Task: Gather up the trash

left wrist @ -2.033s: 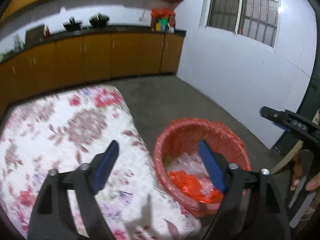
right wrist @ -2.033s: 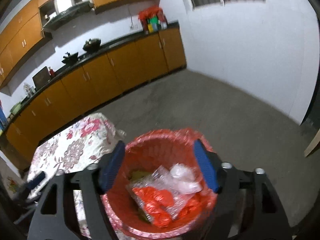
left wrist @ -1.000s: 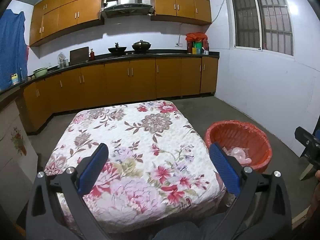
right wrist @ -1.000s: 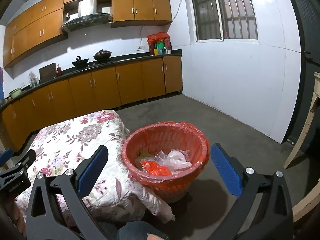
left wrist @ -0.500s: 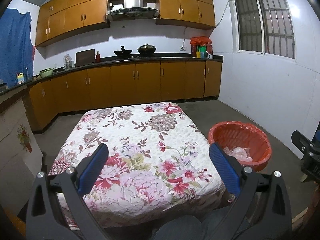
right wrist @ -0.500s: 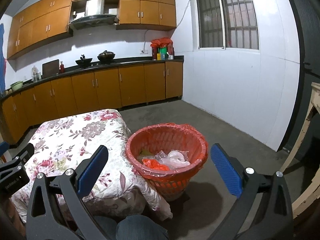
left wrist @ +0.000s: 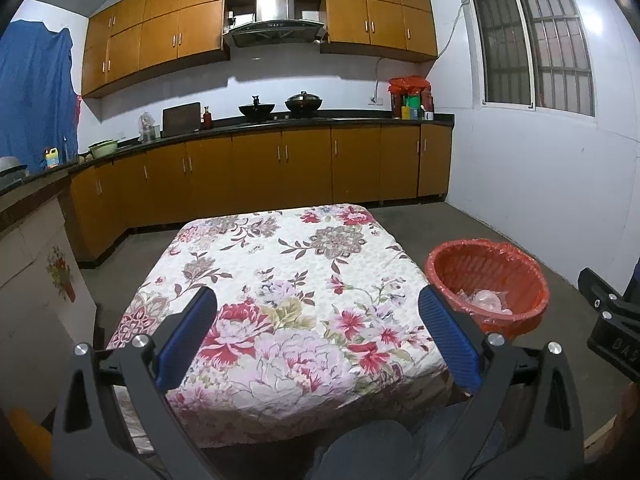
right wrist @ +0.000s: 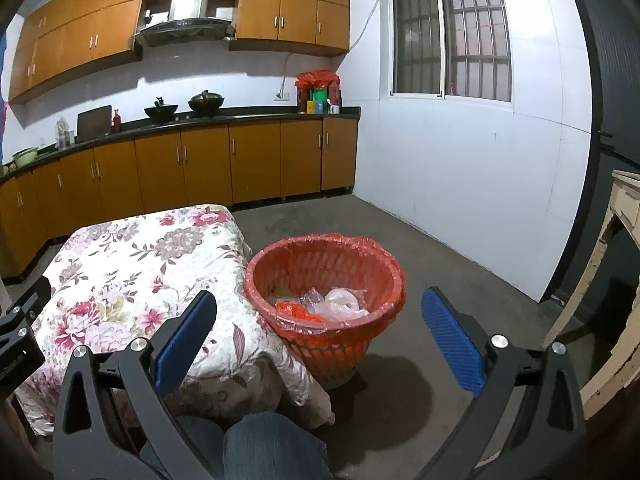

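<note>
A red basket lined with a red bag (right wrist: pixel 325 276) stands on the floor by the table's right side; it also shows in the left wrist view (left wrist: pixel 486 280). Inside lie clear plastic wrappers (right wrist: pixel 338 300) and an orange scrap (right wrist: pixel 298 312). The table has a floral cloth (left wrist: pixel 288 296) with nothing lying on it. My left gripper (left wrist: pixel 318 334) is open and empty, held back over the table's near edge. My right gripper (right wrist: pixel 320 338) is open and empty, held back from the basket, and its side shows at the right of the left wrist view (left wrist: pixel 612 328).
Orange kitchen cabinets (left wrist: pixel 280 164) with a dark counter run along the back wall. A white wall (right wrist: pixel 460 184) is on the right, a pale wooden frame (right wrist: pixel 600 280) at far right. A cardboard box (left wrist: pixel 36 280) stands left of the table. My knee (right wrist: pixel 272 444) is below.
Both grippers have drawn back and up from the basket, so the whole table and basket show now. Both stay open and empty.
</note>
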A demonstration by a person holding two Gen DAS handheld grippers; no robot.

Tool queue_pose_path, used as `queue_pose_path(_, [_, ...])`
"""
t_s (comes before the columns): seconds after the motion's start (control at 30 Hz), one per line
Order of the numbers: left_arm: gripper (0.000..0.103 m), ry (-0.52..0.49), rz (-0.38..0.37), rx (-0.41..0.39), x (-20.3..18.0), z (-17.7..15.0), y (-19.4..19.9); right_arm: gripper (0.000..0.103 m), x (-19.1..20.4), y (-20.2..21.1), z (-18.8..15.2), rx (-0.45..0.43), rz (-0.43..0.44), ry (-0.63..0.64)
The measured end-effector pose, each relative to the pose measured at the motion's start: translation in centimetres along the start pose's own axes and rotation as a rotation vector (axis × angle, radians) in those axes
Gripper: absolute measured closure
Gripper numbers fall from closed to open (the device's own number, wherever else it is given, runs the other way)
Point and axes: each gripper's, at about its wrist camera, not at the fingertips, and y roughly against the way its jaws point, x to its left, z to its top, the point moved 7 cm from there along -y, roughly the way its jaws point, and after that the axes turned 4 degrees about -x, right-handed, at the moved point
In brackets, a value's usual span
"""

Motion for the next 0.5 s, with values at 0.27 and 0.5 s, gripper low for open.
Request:
queue_pose_path(0.27, [0.004,0.015,-0.016,0.023,0.20,-0.43,0.43,0.002,0.14,0.33,-0.44,0.020,0.000,-0.004])
queue_pose_path(0.5, [0.004,0.019,-0.028,0.028,0.10,-0.42,0.82,0.002,0.07,0.50,-0.48,0.022,0.006,-0.013])
